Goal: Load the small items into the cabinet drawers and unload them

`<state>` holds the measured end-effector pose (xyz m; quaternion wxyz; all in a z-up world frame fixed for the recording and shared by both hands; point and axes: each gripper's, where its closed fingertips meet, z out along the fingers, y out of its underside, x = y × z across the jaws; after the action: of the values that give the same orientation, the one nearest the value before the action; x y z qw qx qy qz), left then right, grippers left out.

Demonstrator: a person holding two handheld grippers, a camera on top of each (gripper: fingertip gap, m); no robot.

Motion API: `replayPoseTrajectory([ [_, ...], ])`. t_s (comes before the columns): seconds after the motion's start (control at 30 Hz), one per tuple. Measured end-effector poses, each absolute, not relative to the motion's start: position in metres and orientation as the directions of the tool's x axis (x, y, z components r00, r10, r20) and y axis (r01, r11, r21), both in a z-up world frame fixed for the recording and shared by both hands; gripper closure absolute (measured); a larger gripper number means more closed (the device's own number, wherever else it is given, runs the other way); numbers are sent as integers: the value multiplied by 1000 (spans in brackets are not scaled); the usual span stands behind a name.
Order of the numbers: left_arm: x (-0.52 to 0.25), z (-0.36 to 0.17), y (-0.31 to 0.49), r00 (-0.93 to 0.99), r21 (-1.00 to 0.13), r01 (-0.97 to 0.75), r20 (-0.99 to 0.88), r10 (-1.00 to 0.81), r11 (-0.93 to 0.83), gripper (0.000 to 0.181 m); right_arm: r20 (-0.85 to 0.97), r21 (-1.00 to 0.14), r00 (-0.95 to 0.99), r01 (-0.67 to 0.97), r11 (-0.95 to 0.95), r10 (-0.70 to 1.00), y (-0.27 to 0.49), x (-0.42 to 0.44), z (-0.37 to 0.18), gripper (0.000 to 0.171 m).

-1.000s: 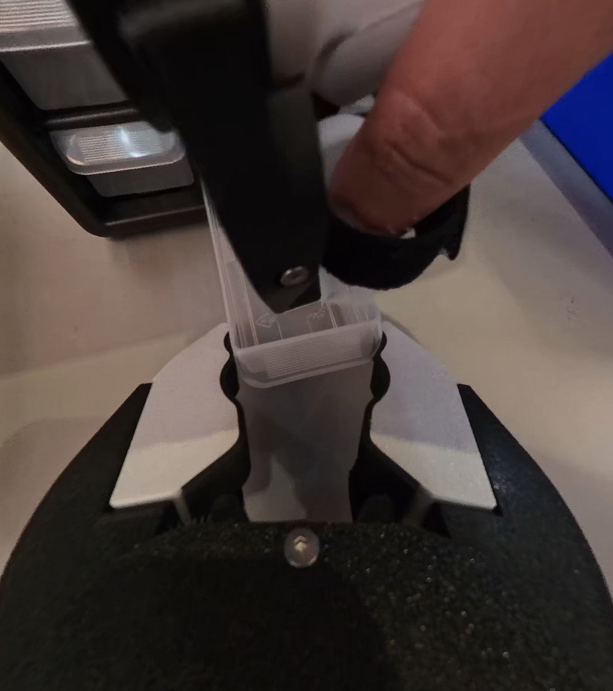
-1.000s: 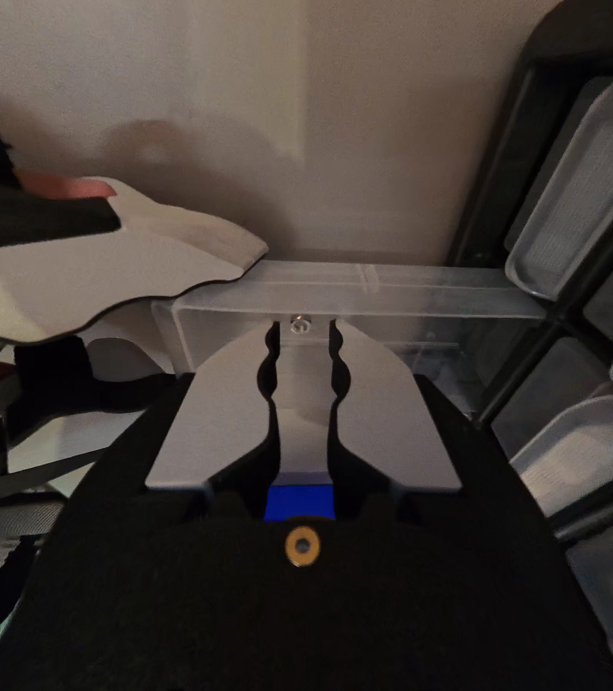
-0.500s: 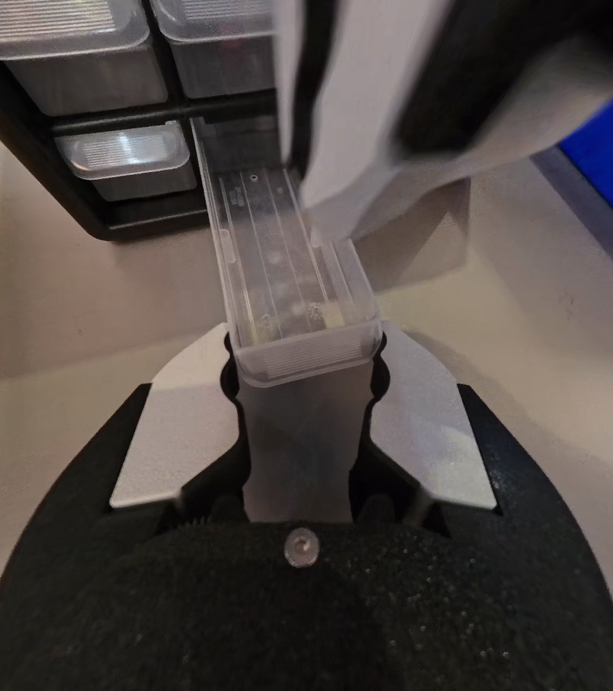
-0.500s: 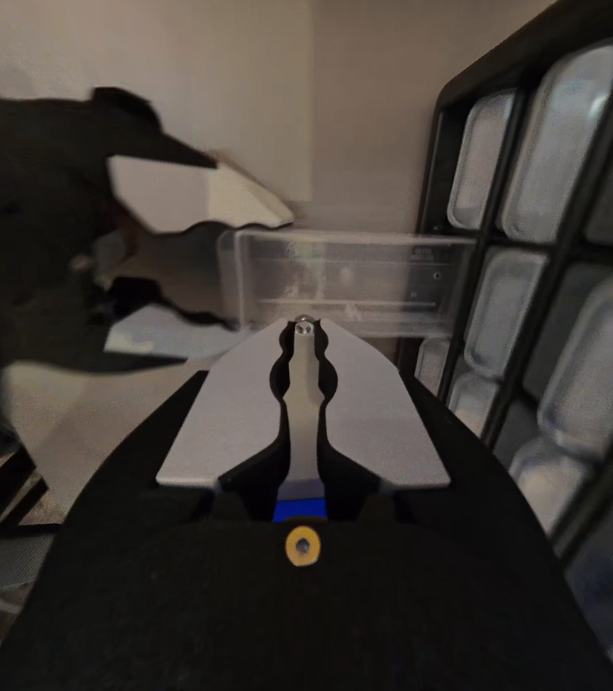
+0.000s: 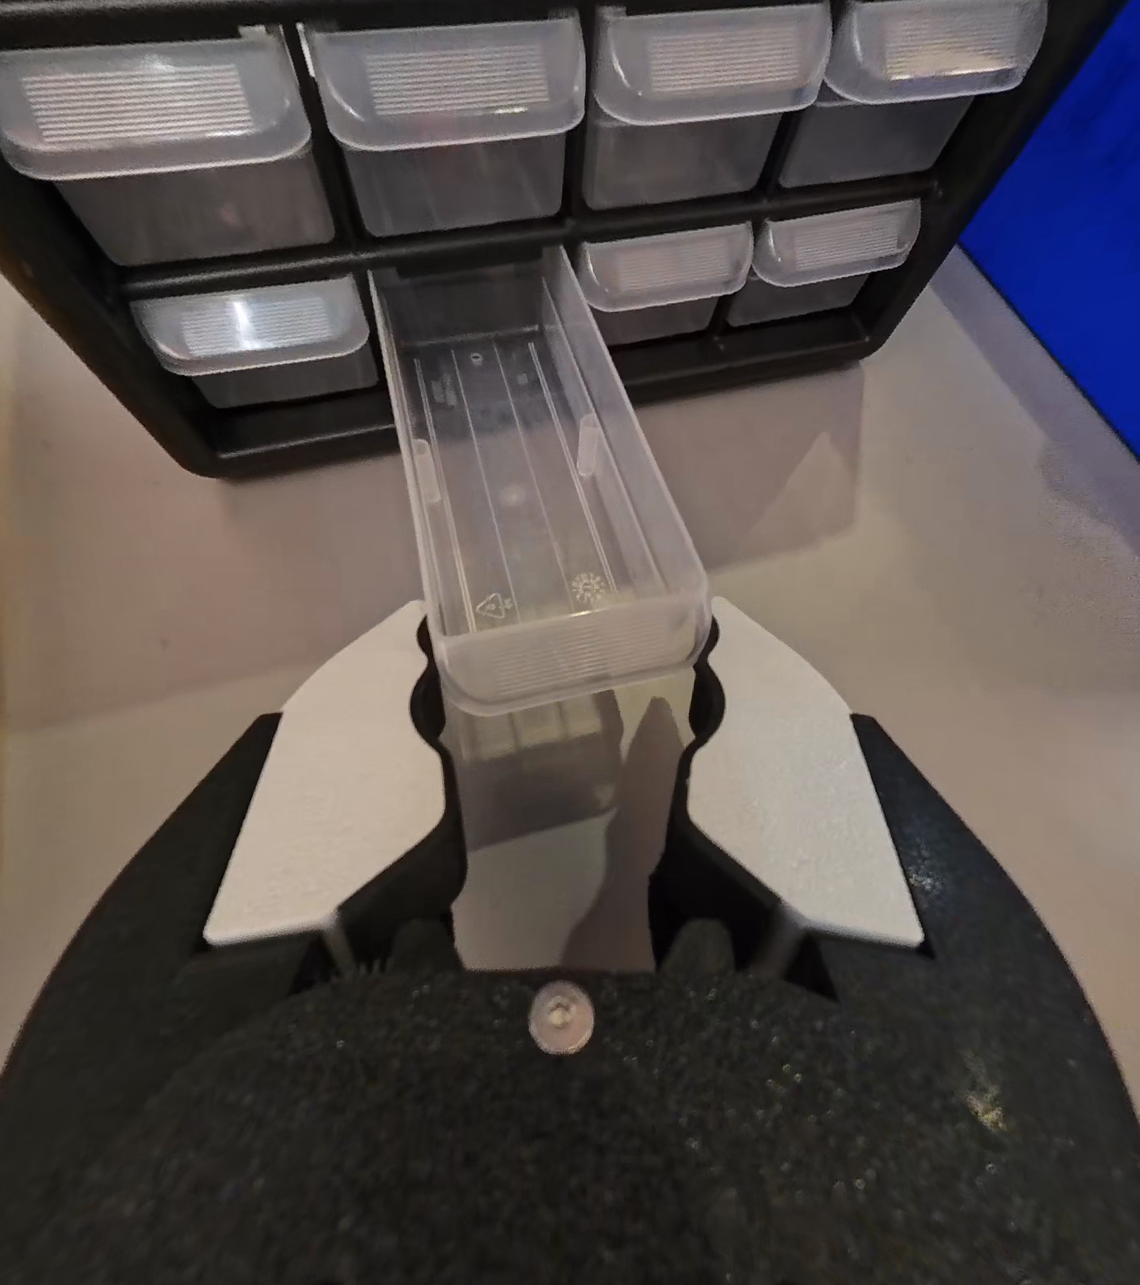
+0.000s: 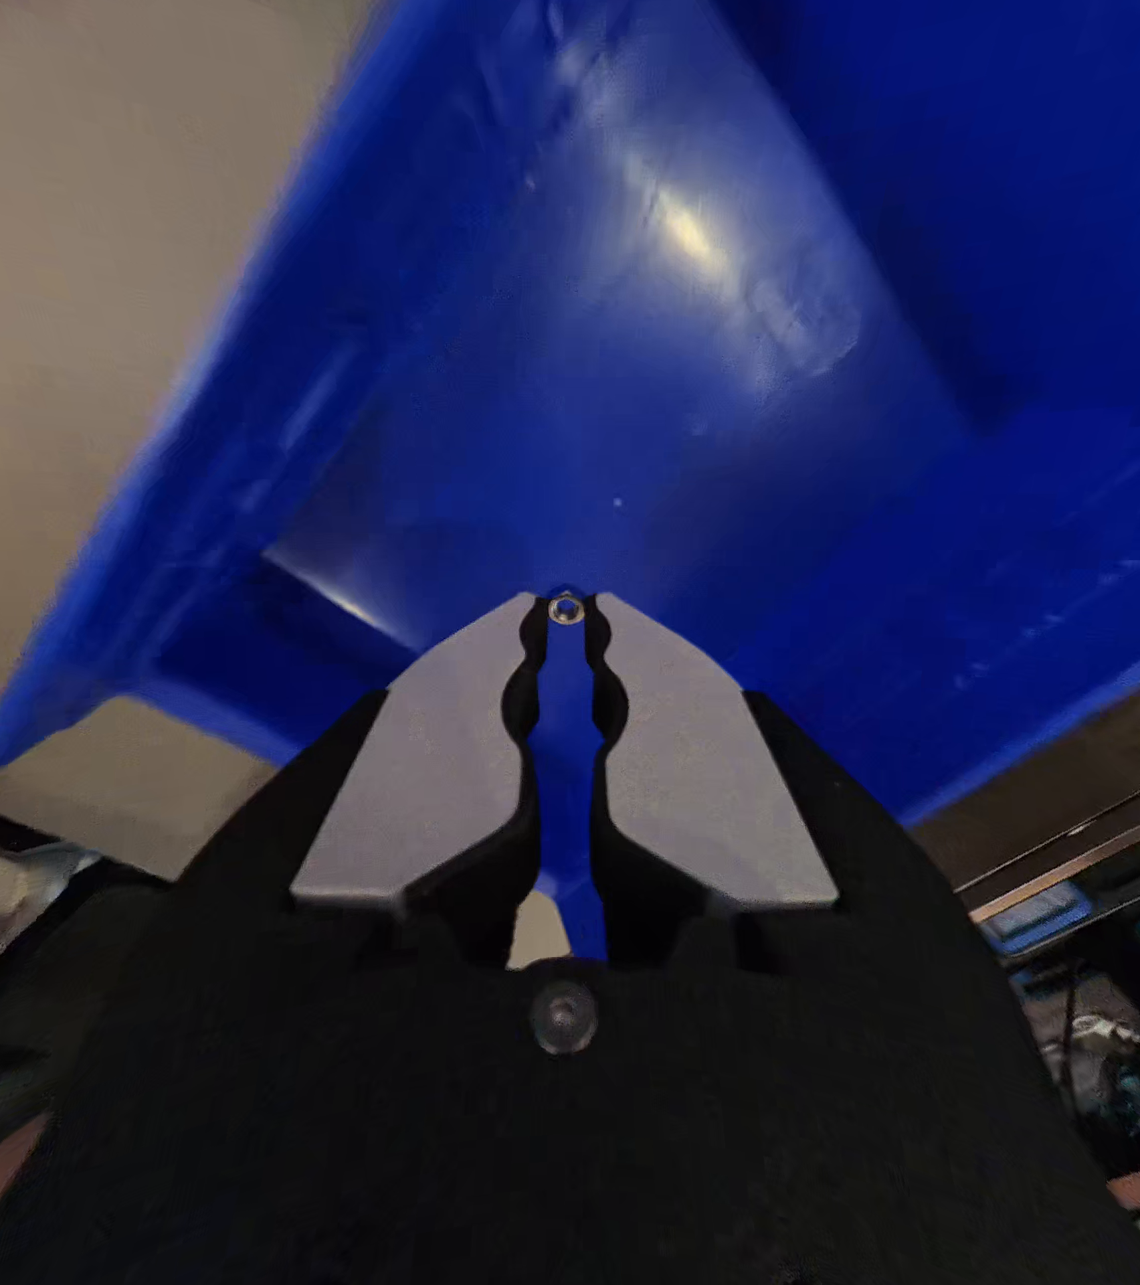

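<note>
Between the left hand-held gripper (image 5: 567, 667) fingers sat the pulled-out, empty drawer (image 5: 539, 500); the right hand-held gripper (image 6: 566, 612) pinched a small nut (image 6: 566, 610) over the blue bin (image 6: 692, 313); dropping it looked next.

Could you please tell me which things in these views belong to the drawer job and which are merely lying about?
In the job:
- pulled-out clear drawer, gripped by the left gripper
- black cabinet
- small metal nut in the right gripper
- blue bin

Lying about:
- closed drawers
- clutter at the right edge
</note>
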<state>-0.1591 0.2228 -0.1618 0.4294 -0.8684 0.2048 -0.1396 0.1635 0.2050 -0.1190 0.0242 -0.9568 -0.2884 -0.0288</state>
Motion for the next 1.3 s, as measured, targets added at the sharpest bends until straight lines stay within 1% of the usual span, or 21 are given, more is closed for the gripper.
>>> replayPoseTrajectory([
  [0.1, -157, -164, 225, 878, -799, -239, 64, -474, -551, 112, 57, 61, 843, 532, -845, 535, 204, 179, -163, 161],
  [0.17, -157, -164, 226, 879, -798, -234, 70, -471, -555, 112, 76, 58, 848, 521, -852, 524, 210, 184, -177, 161],
  [0.23, -157, -164, 226, 879, -798, -227, 78, -470, -558, 112, 54, 52, 856, 512, -857, 515, 212, 183, -185, 161],
  [0.43, -157, -165, 228, 877, -796, -231, 79, -475, -559, 112, 39, 54, 858, 511, -858, 513, 216, 184, -193, 161],
  [0.5, -156, -165, 229, 878, -794, -231, 79, -472, -562, 112, 47, 34, 859, 508, -861, 509, 218, 185, -191, 160],
  [0.57, -155, -166, 231, 880, -793, -230, 78, -469, -564, 112, 84, -23, 863, 501, -865, 498, 221, 186, -180, 148],
  [0.6, -154, -166, 233, 881, -792, -233, 73, -467, -564, 112, 109, -70, 864, 500, -863, 491, 221, 185, -170, 146],
  [0.67, -150, -168, 241, 886, -783, -238, 67, -459, -575, 112, 188, -221, 857, 512, -830, 479, 225, 178, -139, 142],
  [0.73, -146, -170, 254, 891, -779, -235, 66, -448, -581, 112, 223, -396, 869, 496, -773, 443, 220, 161, -104, 138],
  [0.8, -145, -172, 265, 899, -773, -228, 66, -434, -591, 112, 237, -577, 888, 454, -679, 394, 210, 139, -72, 139],
  [0.83, -147, -171, 268, 904, -774, -221, 66, -422, -594, 108, 223, -660, 896, 428, -617, 383, 200, 124, -59, 146],
  [0.87, -151, -169, 268, 909, -776, -212, 67, -412, -594, 102, 205, -734, 899, 402, -547, 386, 187, 108, -49, 150],
  [0.9, -154, -167, 265, 910, -780, -202, 74, -407, -592, 101, 201, -790, 895, 389, -474, 399, 172, 92, -42, 150],
  [0.93, -157, -166, 258, 908, -781, -190, 91, -408, -595, 104, 193, -827, 891, 373, -420, 412, 156, 77, -41, 150],
  [1.0, -159, -164, 241, 898, -781, -146, 152, -413, -607, 117, 135, -865, 879, 330, -378, 458, 123, 46, -50, 150],
  [1.07, -156, -158, 230, 884, -793, -100, 207, -419, -601, 132, 13, -918, 862, 212, -337, 507, 97, 13, -57, 151],
  [1.13, -155, -153, 233, 891, -815, -89, 191, -411, -573, 141, -77, -968, 831, 71, -242, 551, 77, -13, -56, 156],
  [1.17, -155, -152, 237, 900, -825, -99, 164, -403, -557, 145, -86, -981, 819, 29, -190, 568, 68, -22, -56, 157],
  [1.2, -154, -151, 242, 906, -830, -115, 138, -399, -546, 148, -69, -986, 823, 30, -165, 564, 63, -26, -61, 158],
  [1.3, -148, -153, 255, 913, -825, -160, 85, -399, -542, 149, 33, -987, 869, 107, -122, 494, 60, -23, -67, 161],
])
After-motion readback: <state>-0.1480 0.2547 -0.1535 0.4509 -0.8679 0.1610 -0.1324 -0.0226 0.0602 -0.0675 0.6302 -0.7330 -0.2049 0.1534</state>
